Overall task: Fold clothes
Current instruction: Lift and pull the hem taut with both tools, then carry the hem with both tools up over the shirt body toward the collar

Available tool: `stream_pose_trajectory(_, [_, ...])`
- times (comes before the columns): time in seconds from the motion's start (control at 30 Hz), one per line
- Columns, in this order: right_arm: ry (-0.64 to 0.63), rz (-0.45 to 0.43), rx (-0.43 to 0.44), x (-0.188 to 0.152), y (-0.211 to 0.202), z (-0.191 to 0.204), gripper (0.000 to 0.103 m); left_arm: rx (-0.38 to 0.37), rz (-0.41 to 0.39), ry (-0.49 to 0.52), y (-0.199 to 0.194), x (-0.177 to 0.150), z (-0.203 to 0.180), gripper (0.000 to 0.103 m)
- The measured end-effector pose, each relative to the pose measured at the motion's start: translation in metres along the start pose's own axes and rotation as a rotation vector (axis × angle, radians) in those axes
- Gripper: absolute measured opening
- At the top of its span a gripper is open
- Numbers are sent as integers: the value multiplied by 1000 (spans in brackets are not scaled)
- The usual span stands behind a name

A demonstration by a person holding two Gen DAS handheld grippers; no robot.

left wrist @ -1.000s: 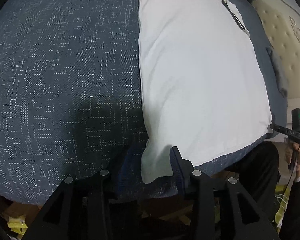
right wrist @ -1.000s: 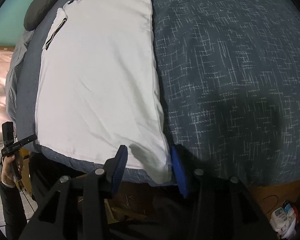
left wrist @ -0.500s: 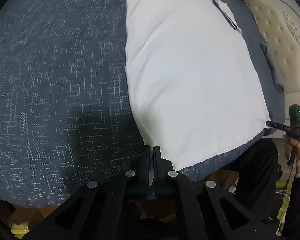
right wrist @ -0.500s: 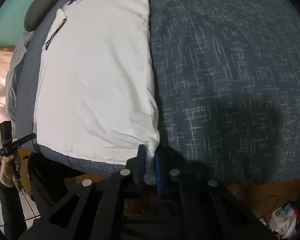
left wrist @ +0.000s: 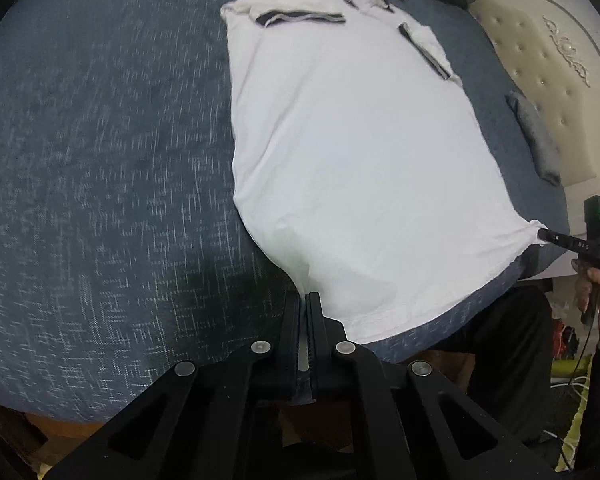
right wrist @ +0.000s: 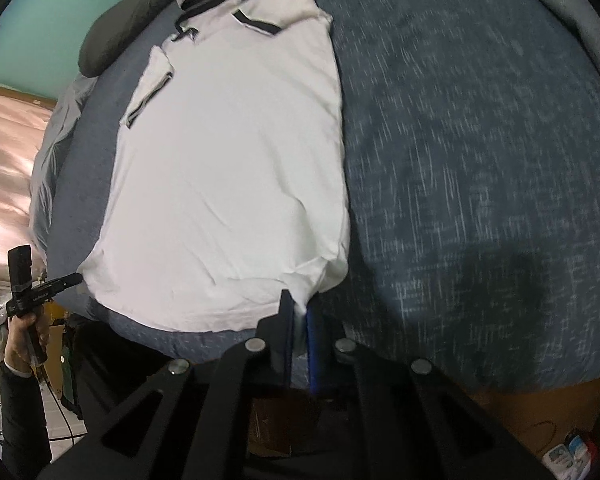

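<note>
Clearly, both grippers are pinching the bottom hem of the white polo shirt [left wrist: 360, 152], one at each corner. The left gripper [left wrist: 307, 300] is sitting with its jaws pressed together on the hem's left corner, and the right gripper [right wrist: 298, 312] is clamped on the opposite corner, a tuft of cloth bunching up between its fingers. The shirt is lying lengthwise on the bed [left wrist: 100, 160], hem nearest the person at the mattress edge, dark-trimmed collar [left wrist: 300, 18] at the far end, and both sleeves appear to be turned in already over the body, though the far end is too small to be sure.

Judging by this, the lengthwise fold is in hand: the hem is being taken up to travel toward the collar. That move is calling for both corners rising together and staying level, with the cloth kept taut between them so the hem is landing square rather than skewed.

The bedspread is dark blue with a pale crosshatch weave, soft and slightly yielding. A dark bolster [right wrist: 116, 36] is lying beyond the collar, a cream tufted headboard [left wrist: 548, 64] is standing to one side, and a teal wall [right wrist: 60, 0] is showing behind.
</note>
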State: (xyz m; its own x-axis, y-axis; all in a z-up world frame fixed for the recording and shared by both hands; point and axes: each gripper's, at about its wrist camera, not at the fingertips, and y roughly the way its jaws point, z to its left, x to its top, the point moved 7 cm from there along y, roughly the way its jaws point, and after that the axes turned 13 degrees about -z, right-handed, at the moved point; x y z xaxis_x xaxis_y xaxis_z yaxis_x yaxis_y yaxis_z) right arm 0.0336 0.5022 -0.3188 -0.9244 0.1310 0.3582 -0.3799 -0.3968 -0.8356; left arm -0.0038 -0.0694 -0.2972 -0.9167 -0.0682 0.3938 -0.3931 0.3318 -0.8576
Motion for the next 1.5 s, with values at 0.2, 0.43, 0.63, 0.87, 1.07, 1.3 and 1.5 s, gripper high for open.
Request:
stream_pose_trajectory(0.2, [-15, -45, 21, 17, -11, 15, 5, -1, -43, 29, -27, 34, 34, 3])
stream_pose_trajectory(0.43, [-46, -91, 47, 30, -31, 33, 5, 4, -91, 66, -36, 33, 1, 3])
stream_pose_trajectory(0.63, [-75, -129, 68, 41, -48, 47, 5, 16, -126, 102, -50, 45, -10, 3])
stream_pose_trajectory(0.87, [-118, -161, 95, 45, -67, 67, 5, 19, -148, 133, -65, 52, -19, 3])
stream_pose_trajectory(1.07, [-146, -185, 112, 44, -82, 77, 5, 22, -165, 149, -77, 57, -24, 3])
stream_pose_trajectory(1.3, [-167, -214, 124, 43, -99, 86, 5, 27, -180, 163, -90, 54, -30, 3])
stream_pose_trajectory(1.5, [-180, -222, 127, 39, -106, 91, 5, 28, -180, 177, -94, 48, -36, 3])
